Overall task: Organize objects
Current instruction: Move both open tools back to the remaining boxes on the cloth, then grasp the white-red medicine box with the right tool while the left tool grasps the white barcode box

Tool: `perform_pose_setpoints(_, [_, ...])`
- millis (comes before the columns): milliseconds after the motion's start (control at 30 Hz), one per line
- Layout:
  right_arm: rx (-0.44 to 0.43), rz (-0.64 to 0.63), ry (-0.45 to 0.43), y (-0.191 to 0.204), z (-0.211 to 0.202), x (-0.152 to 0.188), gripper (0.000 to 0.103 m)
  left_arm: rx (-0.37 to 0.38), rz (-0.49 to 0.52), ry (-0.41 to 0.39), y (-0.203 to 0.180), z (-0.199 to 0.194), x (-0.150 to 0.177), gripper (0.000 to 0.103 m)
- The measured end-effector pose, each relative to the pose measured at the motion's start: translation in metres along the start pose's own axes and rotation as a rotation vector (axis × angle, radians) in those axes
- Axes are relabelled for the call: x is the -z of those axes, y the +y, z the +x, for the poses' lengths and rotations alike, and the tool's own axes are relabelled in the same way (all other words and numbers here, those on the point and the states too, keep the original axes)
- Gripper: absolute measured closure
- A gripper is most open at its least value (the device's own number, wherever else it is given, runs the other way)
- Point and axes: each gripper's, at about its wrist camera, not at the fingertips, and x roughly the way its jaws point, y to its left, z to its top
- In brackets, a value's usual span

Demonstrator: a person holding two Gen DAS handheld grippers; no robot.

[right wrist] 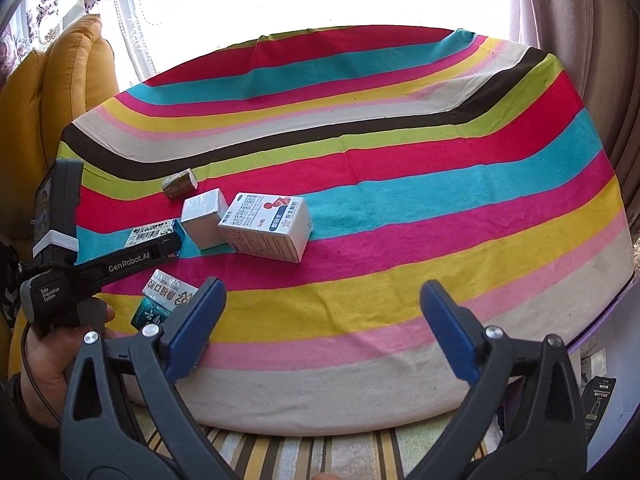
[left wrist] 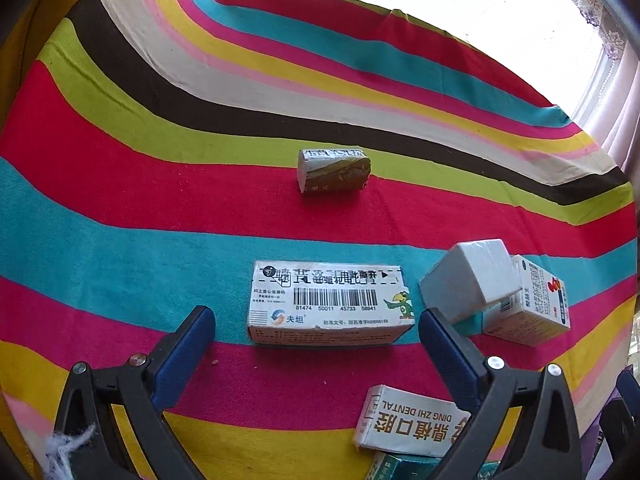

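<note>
Both grippers gape empty; only right wrist view shows hand (right wrist: 44, 364) holding left gripper (right wrist: 176, 244).

A: What's the surface?
B: Striped cloth (right wrist: 400, 184) over it, many colours.
A: On it?
B: Barcode box (left wrist: 328, 306) lying flat, grey box (left wrist: 468, 280) touching a white medicine box (left wrist: 532, 304), dental box (left wrist: 412, 420) atop a teal packet (right wrist: 149, 313), crumpled green pack (left wrist: 334, 170) well apart.
</note>
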Motion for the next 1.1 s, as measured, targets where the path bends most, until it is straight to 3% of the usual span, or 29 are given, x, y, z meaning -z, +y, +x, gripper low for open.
perform_pose_setpoints(100, [-0.007, -0.007, 0.008, 0.009, 0.011, -0.005, 0.004, -0.019, 0.026, -0.018, 0.0, 0.002, -0.001, 0.005])
perform_pose_setpoints(300, [-0.015, -0.015, 0.029, 0.028, 0.033, -0.012, 0.004, -0.051, 0.061, -0.069, 0.001, -0.002, 0.001, 0.026])
perform_pose_setpoints(733, [0.037, -0.003, 0.075, 0.048, 0.079, -0.022, 0.003, -0.033, -0.044, -0.122, 0.026, -0.012, 0.003, 0.026])
perform_pose_setpoints(1033, [0.084, 0.036, 0.071, 0.042, 0.097, -0.029, 0.004, -0.038, -0.039, -0.164, 0.023, -0.023, 0.01, 0.026])
perform_pose_setpoints(1100, [0.086, 0.044, 0.067, 0.038, 0.099, -0.029, 0.01, -0.033, -0.041, -0.17, 0.024, -0.024, 0.01, 0.026])
